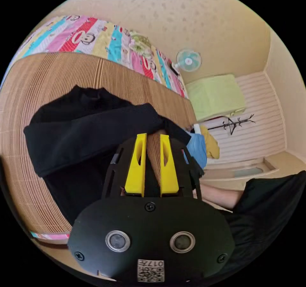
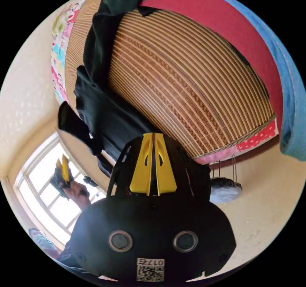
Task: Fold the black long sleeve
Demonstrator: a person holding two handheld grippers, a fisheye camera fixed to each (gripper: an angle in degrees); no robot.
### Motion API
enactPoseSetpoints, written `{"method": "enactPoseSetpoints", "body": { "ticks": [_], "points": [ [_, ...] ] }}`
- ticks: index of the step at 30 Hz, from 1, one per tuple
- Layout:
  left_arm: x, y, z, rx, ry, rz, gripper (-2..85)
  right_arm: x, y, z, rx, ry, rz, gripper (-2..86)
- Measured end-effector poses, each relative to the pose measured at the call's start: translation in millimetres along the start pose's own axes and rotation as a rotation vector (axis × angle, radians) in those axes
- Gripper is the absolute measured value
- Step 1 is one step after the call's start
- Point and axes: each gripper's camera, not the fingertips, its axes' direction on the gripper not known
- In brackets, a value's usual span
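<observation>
Black long sleeve [image 1: 86, 133] lies on a woven bamboo mat [image 1: 47, 76] over a bed, partly folded, one sleeve laid across the body.

In the left gripper view, the left gripper [image 1: 153, 137] hovers at the garment's near edge with its yellow jaws spread a little; mat shows in the gap between them and nothing is held. A cartoon-print bedsheet [image 1: 95, 38] runs past the mat's far side, a small fan [image 1: 188, 60] sits on the wall, and a clothes hanger [image 1: 236, 124] lies on the striped floor. In the right gripper view, the right gripper [image 2: 153, 135] has its jaws pressed together at the tips, over the dark cloth edge; whether any fabric is pinched between them I cannot tell. Red cloth [image 2: 223, 22] and blue cloth [image 2: 291, 86] border the mat there, and the left gripper [image 2: 62, 167] shows against a window [image 2: 44, 188].
</observation>
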Motion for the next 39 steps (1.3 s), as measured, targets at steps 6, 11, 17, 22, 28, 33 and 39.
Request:
{"method": "enactPoseSetpoints", "body": {
  "ticks": [6, 11, 17, 22, 28, 33, 39],
  "points": [
    [-9, 69, 42, -0.198, 0.022, -0.060, 7.8, -28, 6, -65, 0.366, -0.209, 0.005, 7.7],
    [-39, 92, 22, -0.223, -0.085, -0.128, 7.4, -102, 27, -120, 0.710, 0.353, -0.027, 11.4],
    [-73, 93, -23, -0.076, -0.137, -0.303, 7.0, -100, -39, -67, 0.421, 0.530, -0.101, 8.9],
    [-78, 90, -47, 0.035, -0.120, -0.383, 6.5, -150, 14, -84, 0.650, 0.410, -0.220, 2.0],
    [-71, 90, -43, 0.015, -0.136, -0.376, 5.8, -279, 130, -89, 0.737, 0.233, -0.690, 1.7],
    [-68, 96, -36, 0.001, -0.142, -0.386, 5.7, -364, 197, 4, 0.472, -0.050, -0.861, 2.5],
    [-83, 112, -44, -0.012, -0.182, -0.461, 6.2, -424, 245, 180, -0.044, -0.166, -1.122, 6.9]
  ]
}}
